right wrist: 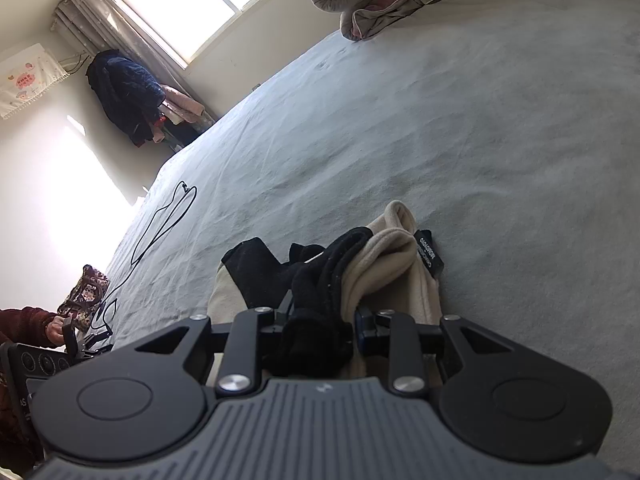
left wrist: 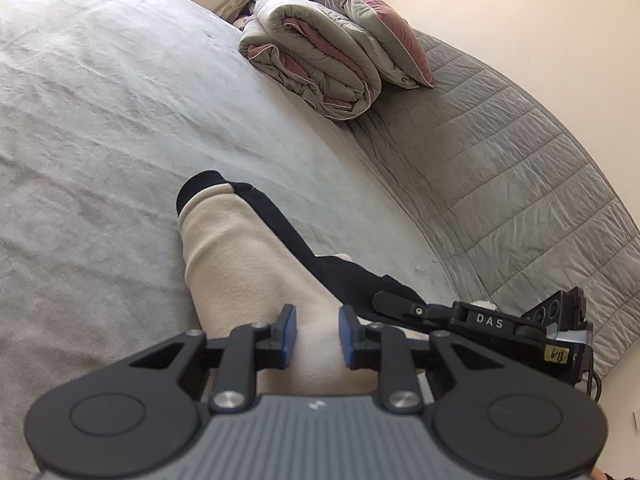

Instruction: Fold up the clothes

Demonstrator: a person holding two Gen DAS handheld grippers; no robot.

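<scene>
Your cream and black garment (left wrist: 240, 264) lies on the big grey bed sheet (left wrist: 100, 140), stretched out long in front of you. Your left gripper (left wrist: 317, 334) sits at the near end of it. Its two blue pads (left wrist: 289, 332) have cream cloth between them, and they look pressed on a fold of it, with a small gap left between the pads. Your right gripper (right wrist: 322, 320) is just beside the left one, at the bunched black and cream edge of the same garment (right wrist: 360, 268). Its jaws are squeezed on a thick wad of black cloth. A small black label (right wrist: 430, 254) sticks out from the cream part. Far off on the bed sits a folded quilt (left wrist: 316, 60) with a pillow (left wrist: 380, 28) leaning on it. A thin black cable (right wrist: 164, 220) loops over the sheet near the window (right wrist: 192, 4) side. In the right wrist view your hand (right wrist: 56, 328) and dark red sleeve (right wrist: 24, 320) show at the left edge.
</scene>
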